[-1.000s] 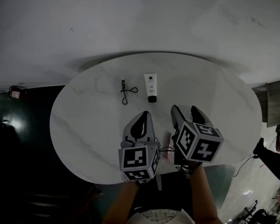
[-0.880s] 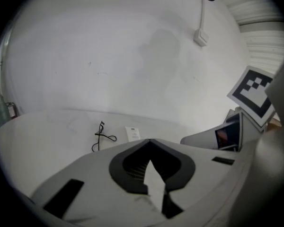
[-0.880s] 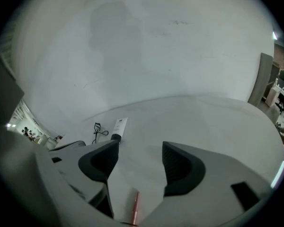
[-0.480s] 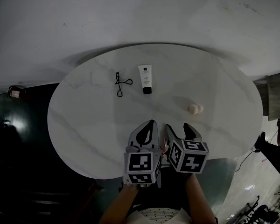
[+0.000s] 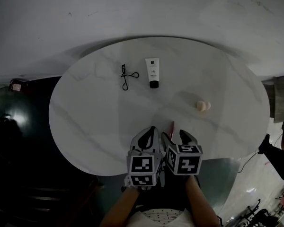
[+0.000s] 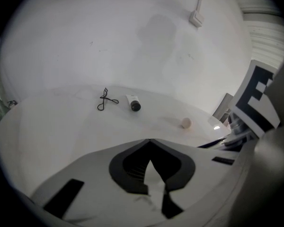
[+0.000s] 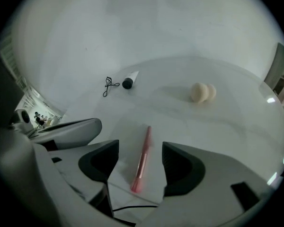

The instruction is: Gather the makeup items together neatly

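On the round white marble table (image 5: pixel 85 126) lie a black eyelash curler (image 5: pixel 125 76), a white tube with a black cap (image 5: pixel 153 73), a beige sponge (image 5: pixel 202 106) and a pink brush (image 5: pixel 171 126). Both grippers hang side by side over the near edge. My left gripper (image 5: pixel 152 131) is shut with nothing in it; its view shows the curler (image 6: pixel 105 100), the tube (image 6: pixel 133 103) and the sponge (image 6: pixel 186 123) far ahead. My right gripper (image 7: pixel 139 149) is open; the pink brush (image 7: pixel 141 167) lies on the table between its jaws, untouched by either.
The right gripper view shows the sponge (image 7: pixel 202 92), tube (image 7: pixel 129 81) and curler (image 7: pixel 109 86) beyond the brush. A dark floor surrounds the table, with a dark cabinet edge (image 5: pixel 281 98) at the right. The table's near edge runs just under both grippers.
Both grippers have drawn back toward the near table edge and sunk lower. The sponge and the pink brush, partly covered before, now show in front of them.
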`<move>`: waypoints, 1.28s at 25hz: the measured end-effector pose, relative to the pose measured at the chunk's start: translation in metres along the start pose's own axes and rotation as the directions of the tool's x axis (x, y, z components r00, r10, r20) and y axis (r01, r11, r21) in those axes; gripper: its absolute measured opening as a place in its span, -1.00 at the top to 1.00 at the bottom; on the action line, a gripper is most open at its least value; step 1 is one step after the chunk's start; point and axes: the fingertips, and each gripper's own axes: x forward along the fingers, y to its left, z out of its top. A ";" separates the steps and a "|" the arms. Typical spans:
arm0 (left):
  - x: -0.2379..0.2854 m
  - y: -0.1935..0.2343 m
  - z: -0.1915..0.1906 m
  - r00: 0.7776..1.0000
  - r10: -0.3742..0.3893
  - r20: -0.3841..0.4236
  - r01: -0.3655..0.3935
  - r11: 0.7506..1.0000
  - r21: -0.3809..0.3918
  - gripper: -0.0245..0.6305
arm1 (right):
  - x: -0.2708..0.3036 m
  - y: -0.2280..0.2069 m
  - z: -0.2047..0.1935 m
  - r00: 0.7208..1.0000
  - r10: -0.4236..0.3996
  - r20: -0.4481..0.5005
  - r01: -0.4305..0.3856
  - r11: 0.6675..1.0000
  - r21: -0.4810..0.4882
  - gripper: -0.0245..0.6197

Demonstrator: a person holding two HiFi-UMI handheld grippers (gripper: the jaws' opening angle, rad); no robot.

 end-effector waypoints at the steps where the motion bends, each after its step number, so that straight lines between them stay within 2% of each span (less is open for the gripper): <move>1: -0.001 0.000 -0.003 1.000 0.000 -0.008 0.000 1.000 0.001 0.81 | 0.001 0.001 -0.003 1.000 0.005 -0.009 -0.005 1.000 -0.007 -0.04; 5: -0.004 0.003 -0.014 1.000 0.004 -0.030 -0.004 1.000 -0.010 0.81 | 0.003 0.004 -0.011 1.000 0.004 -0.027 -0.005 1.000 -0.027 -0.03; 9: -0.006 0.006 -0.021 0.999 0.005 -0.046 -0.006 1.000 -0.018 0.81 | 0.007 0.004 -0.016 0.999 -0.017 -0.034 0.016 0.999 -0.029 0.10; 16: -0.006 0.014 -0.025 0.998 0.013 -0.058 -0.015 0.999 -0.034 0.81 | 0.008 0.002 -0.021 0.998 -0.050 -0.047 0.049 0.999 -0.023 0.17; 20: -0.006 0.018 -0.026 0.998 0.015 -0.061 -0.017 0.999 -0.043 0.81 | 0.008 0.003 -0.023 0.996 -0.067 -0.054 0.066 0.998 -0.024 0.29; 22: -0.007 0.019 -0.028 0.998 0.013 -0.065 -0.017 0.999 -0.049 0.81 | 0.008 0.005 -0.025 0.996 -0.069 -0.060 0.067 0.998 -0.021 0.44; 28: -0.009 0.028 -0.029 0.997 0.022 -0.070 -0.027 0.998 -0.060 0.81 | 0.009 -0.002 -0.026 0.988 -0.133 -0.080 0.131 0.991 -0.037 0.59; 32: -0.008 0.031 -0.027 0.998 0.022 -0.067 -0.027 0.997 -0.069 0.81 | 0.010 -0.002 -0.025 0.986 -0.152 -0.074 0.149 0.988 -0.046 0.59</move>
